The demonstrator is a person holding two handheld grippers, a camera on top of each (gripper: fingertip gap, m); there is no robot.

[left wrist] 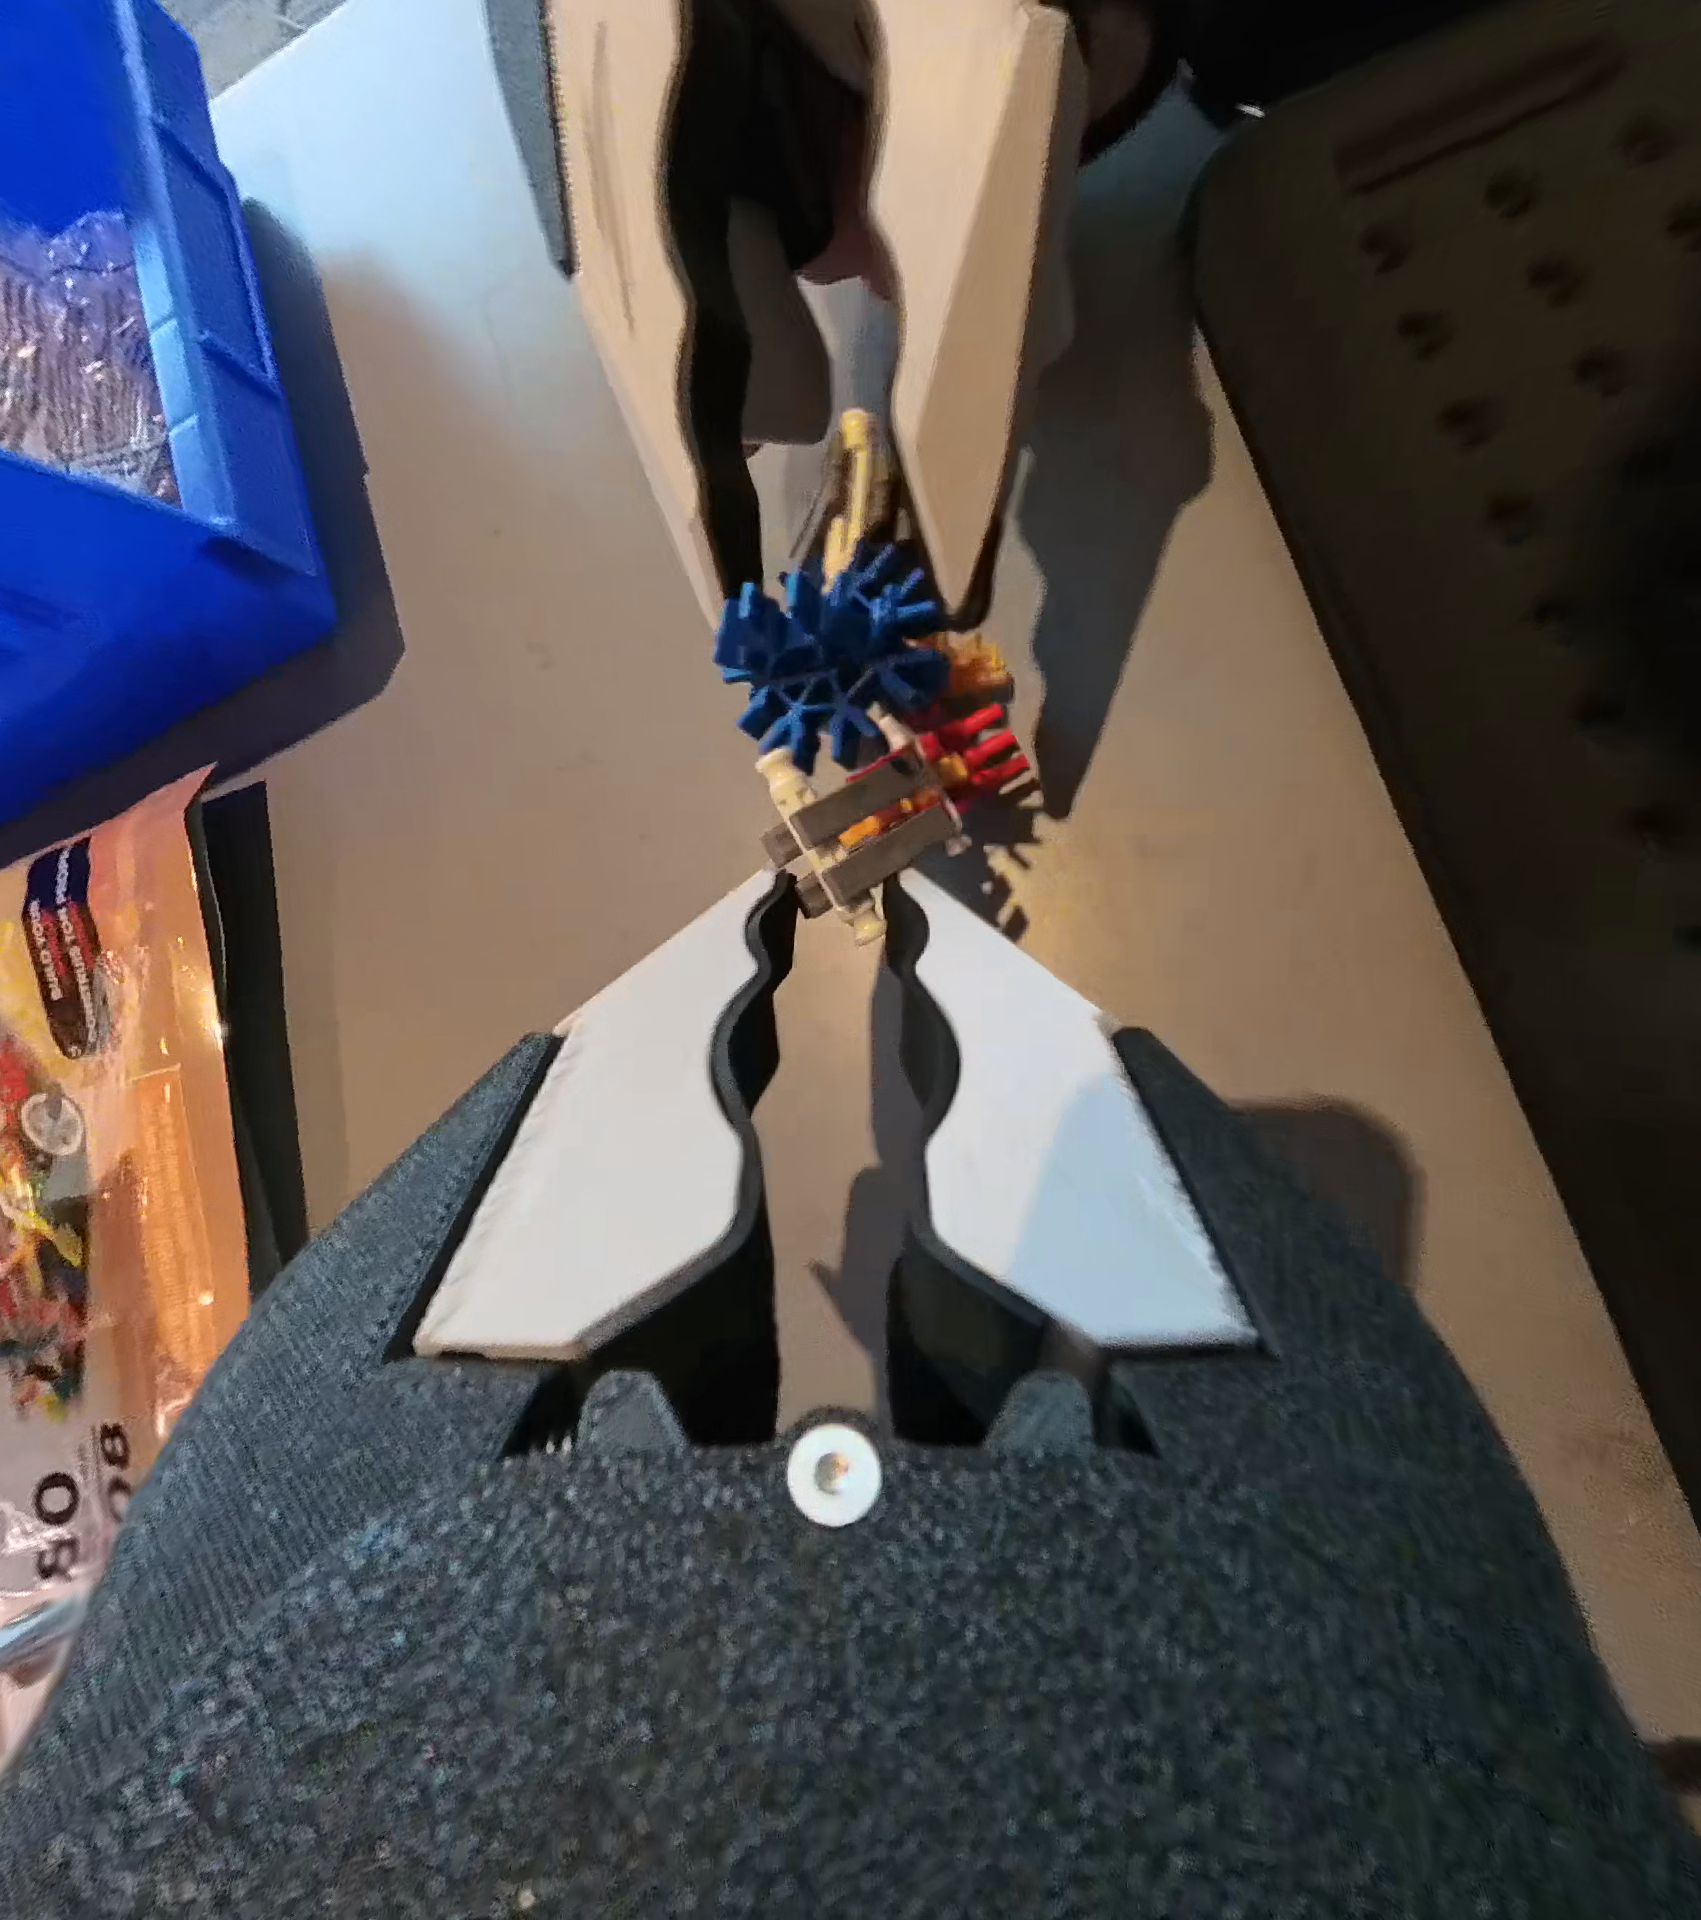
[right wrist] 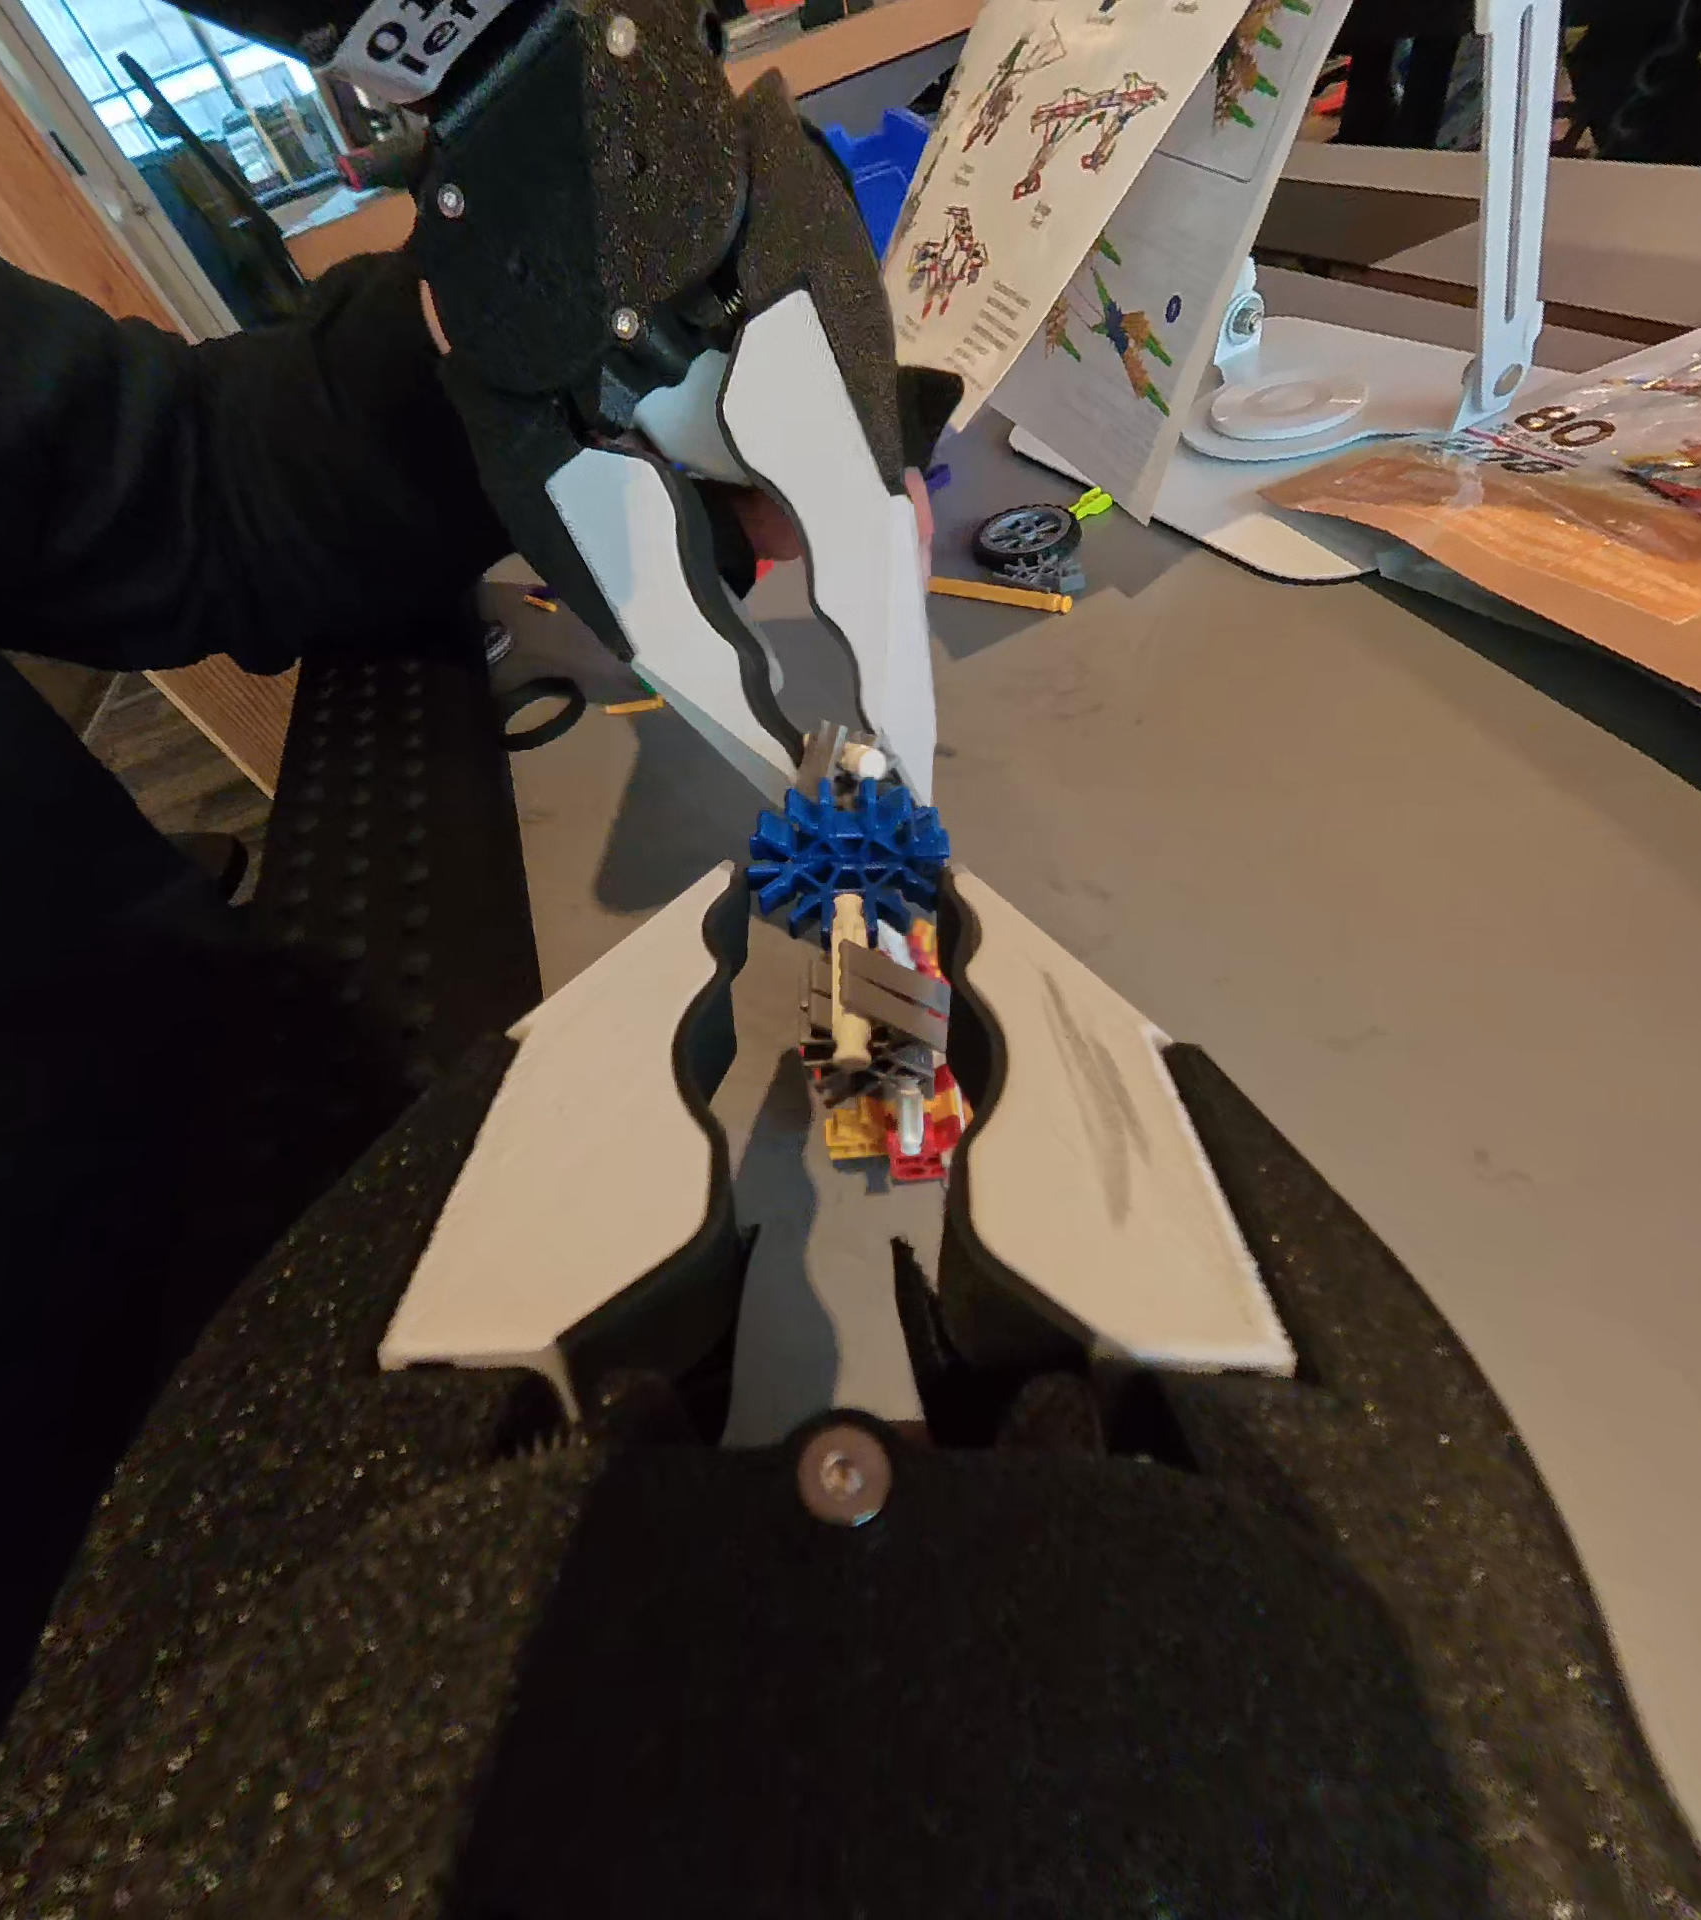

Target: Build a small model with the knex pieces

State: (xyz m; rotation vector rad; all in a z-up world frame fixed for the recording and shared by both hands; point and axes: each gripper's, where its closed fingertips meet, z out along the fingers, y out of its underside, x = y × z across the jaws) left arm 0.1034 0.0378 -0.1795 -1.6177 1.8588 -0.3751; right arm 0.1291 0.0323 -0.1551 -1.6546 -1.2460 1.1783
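Right wrist view: right gripper clamps the small multicoloured plastic rod-and-connector toy assembly (blue snowflake connector at the tips). Left gripper angles down from above, pinching its far end.

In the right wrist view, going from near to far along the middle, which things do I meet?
Right gripper → red and yellow connector pieces → blue snowflake connector → left gripper → yellow rod → small black wheel → instruction sheet

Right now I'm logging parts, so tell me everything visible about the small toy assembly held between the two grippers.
The toy assembly is plastic: a blue snowflake-shaped connector, cream rods, grey clips, red and yellow pieces. It hangs above the grey table. The right gripper closes around its sides; the left gripper pinches its cream-and-grey end.
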